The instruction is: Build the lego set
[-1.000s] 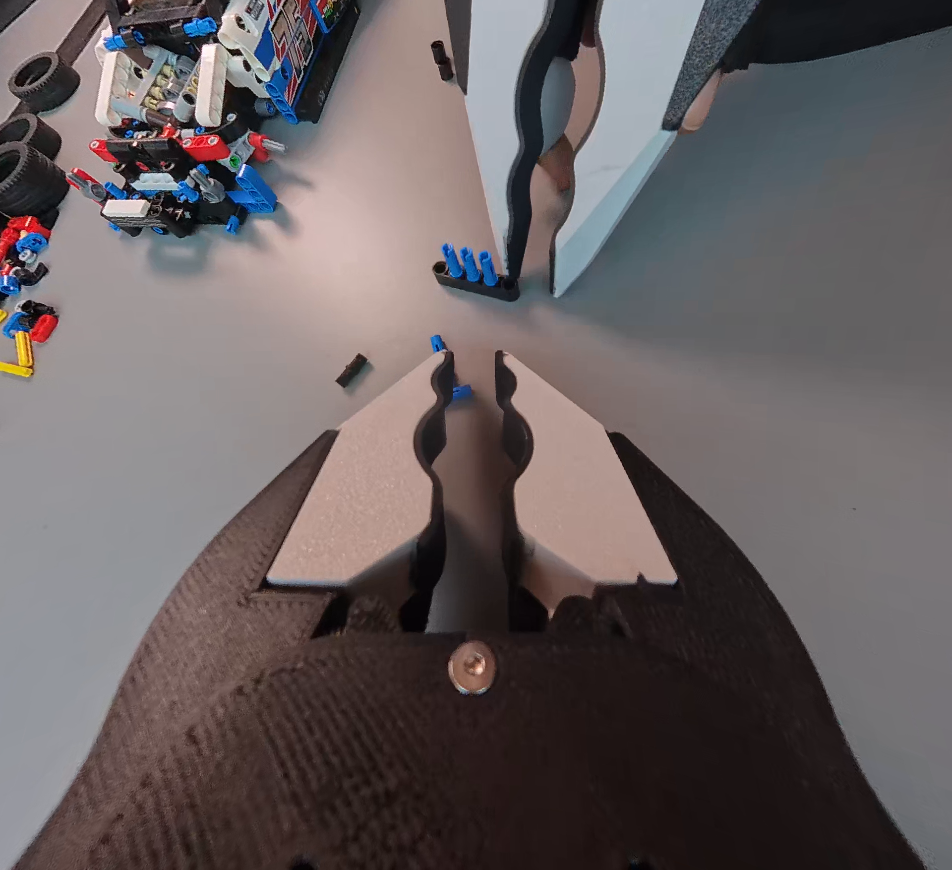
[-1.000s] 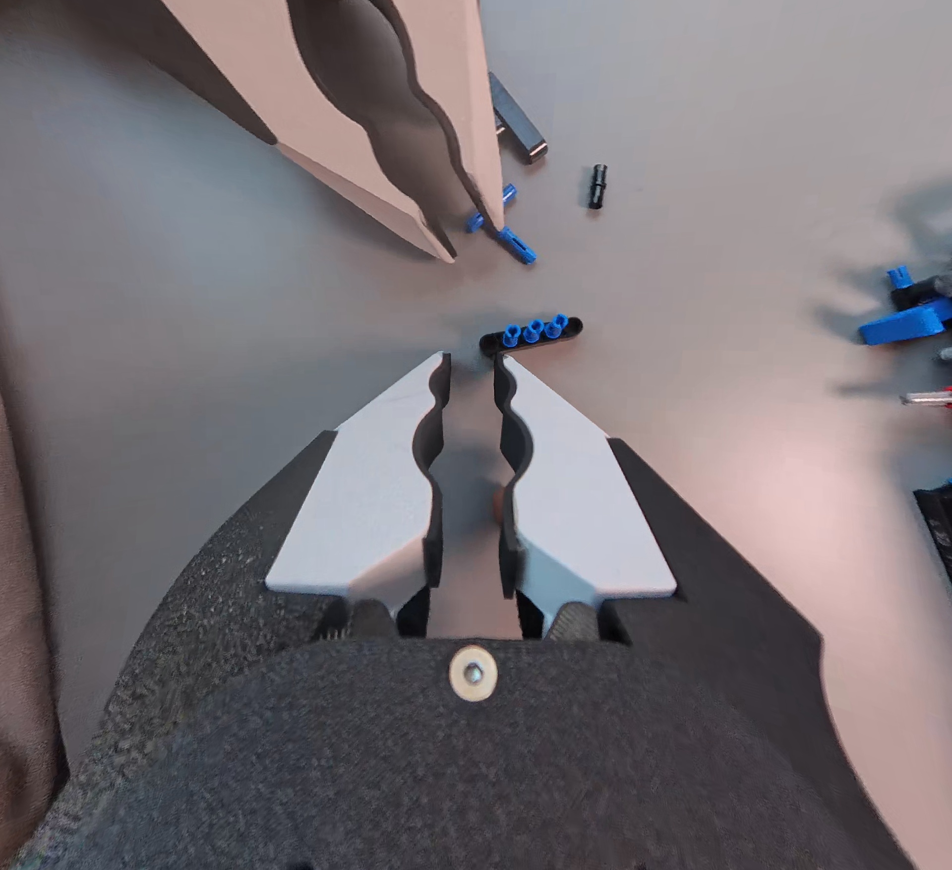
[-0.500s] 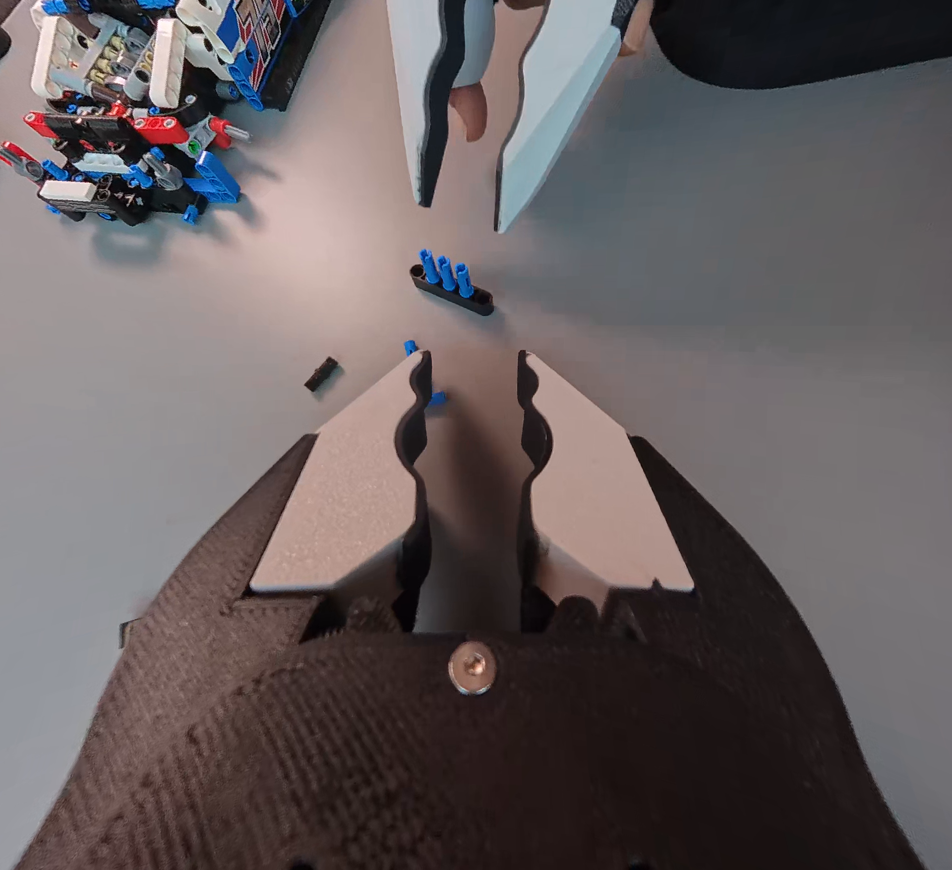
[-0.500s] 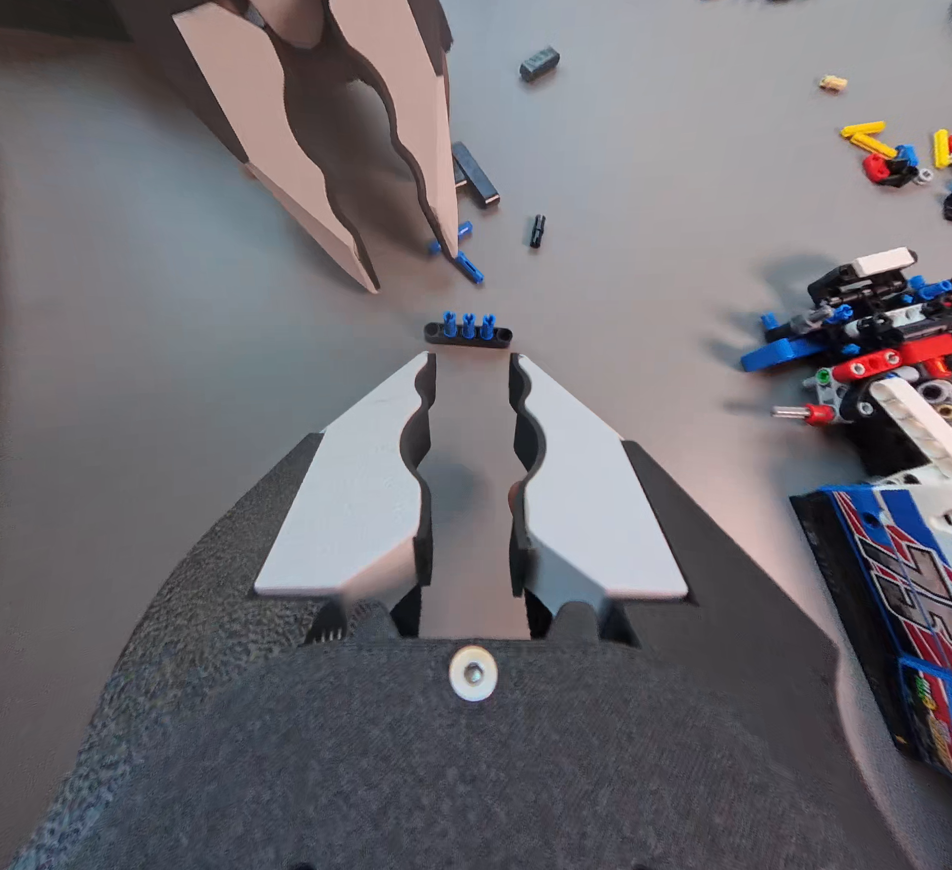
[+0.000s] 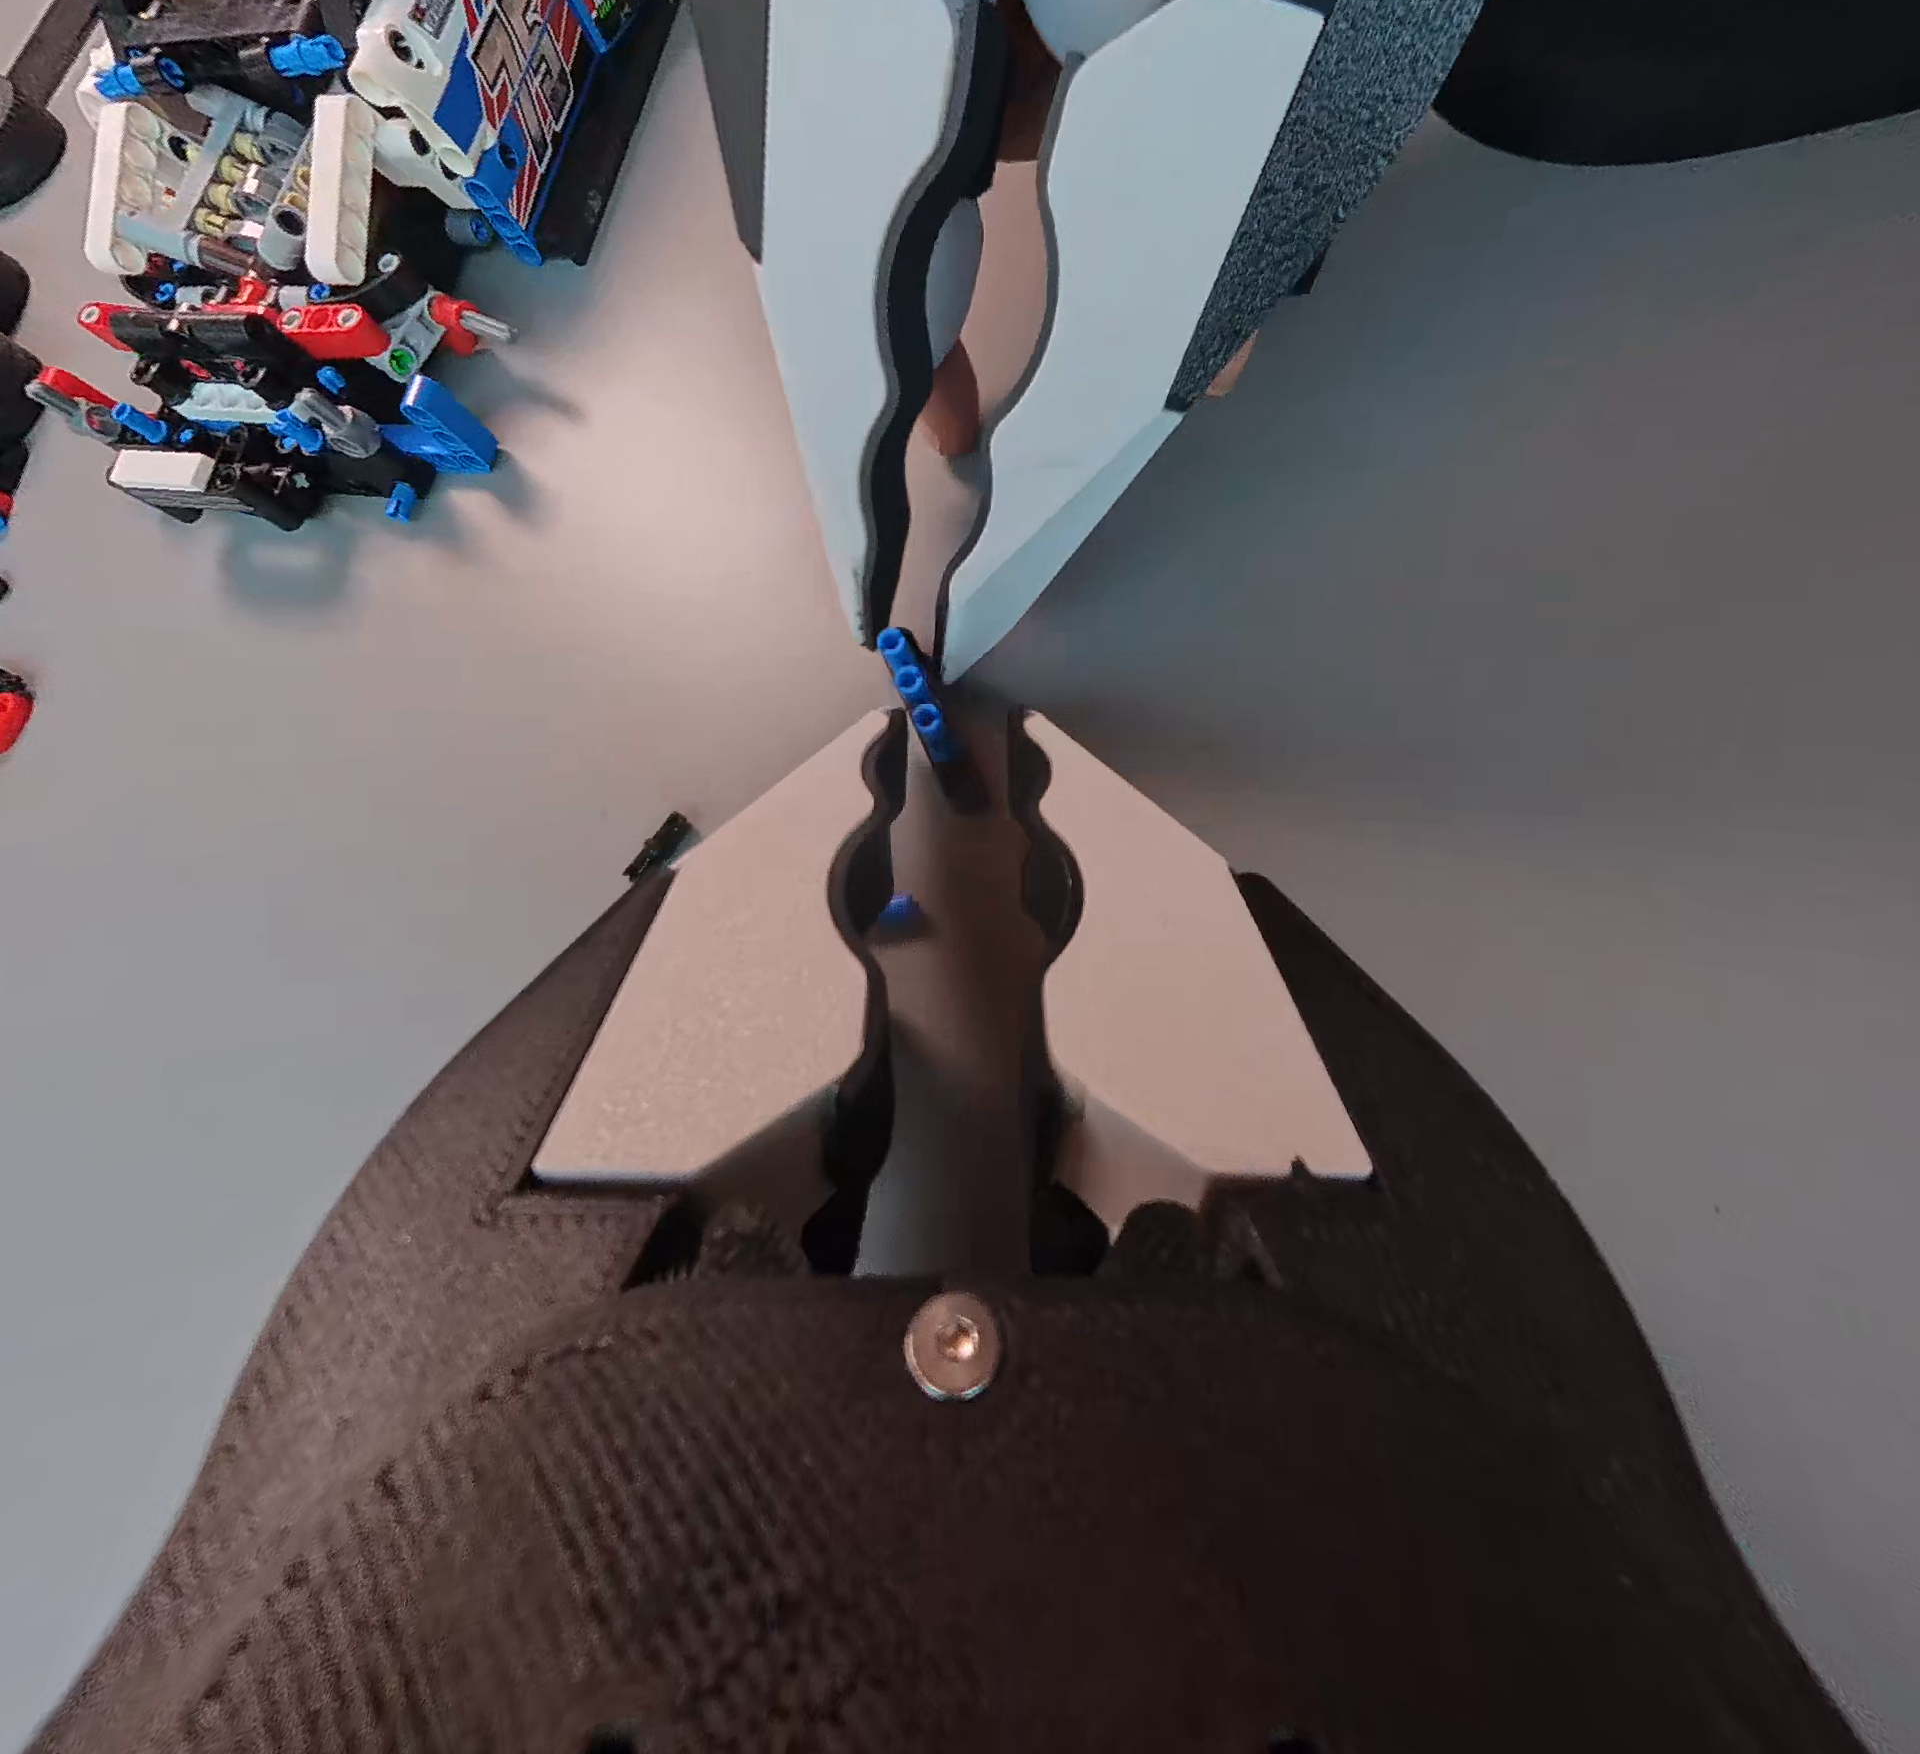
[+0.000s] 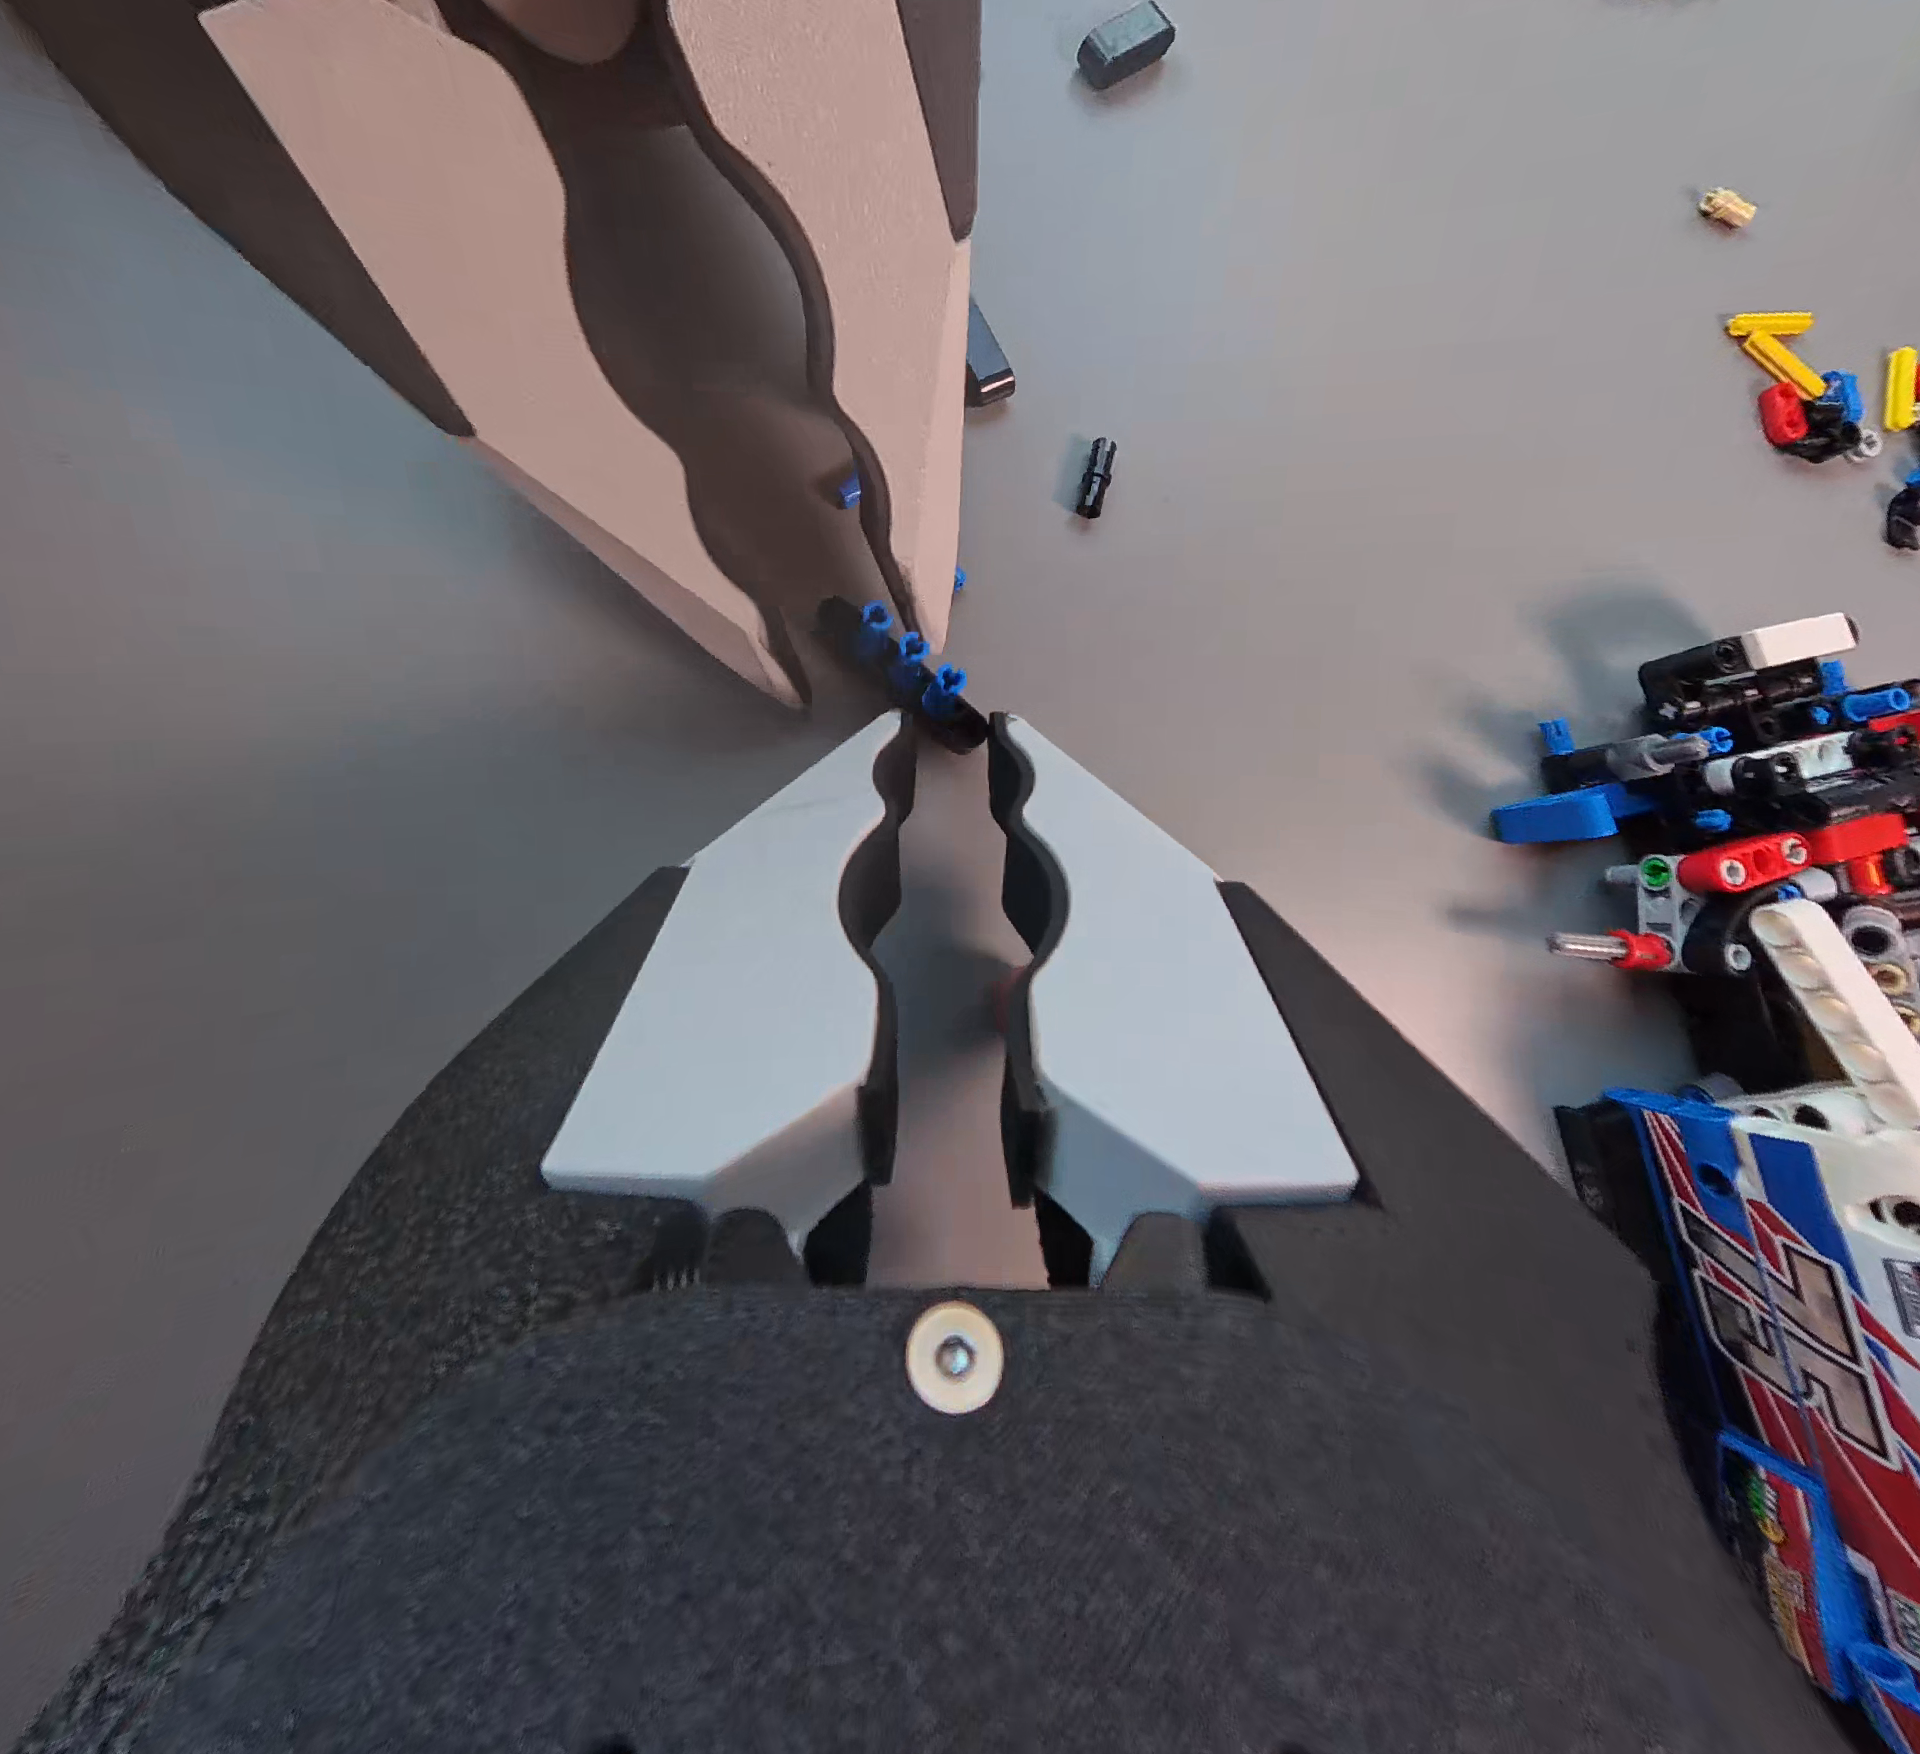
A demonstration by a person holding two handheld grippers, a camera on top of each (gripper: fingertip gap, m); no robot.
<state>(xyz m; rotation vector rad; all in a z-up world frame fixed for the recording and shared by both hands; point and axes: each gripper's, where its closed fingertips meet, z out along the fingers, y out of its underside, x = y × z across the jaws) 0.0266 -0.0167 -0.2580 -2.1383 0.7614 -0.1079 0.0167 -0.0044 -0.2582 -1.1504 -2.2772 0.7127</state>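
The short black beam with three blue pins (image 5: 925, 717) lies on the grey table (image 5: 1455, 769) between the two tongs, its pins lined up in a row. The right gripper (image 6: 945, 719) has its tips at one end of the beam, parted by a narrow gap; whether they pinch it cannot be told. The left gripper (image 5: 951, 717) straddles the other end, released, probably to steady it. A loose blue pin (image 5: 896, 910) sits under the left tongs; the partly built truck (image 5: 312, 177) stands well apart.

Opposed close wrist views, shared beam (image 5: 925, 707)
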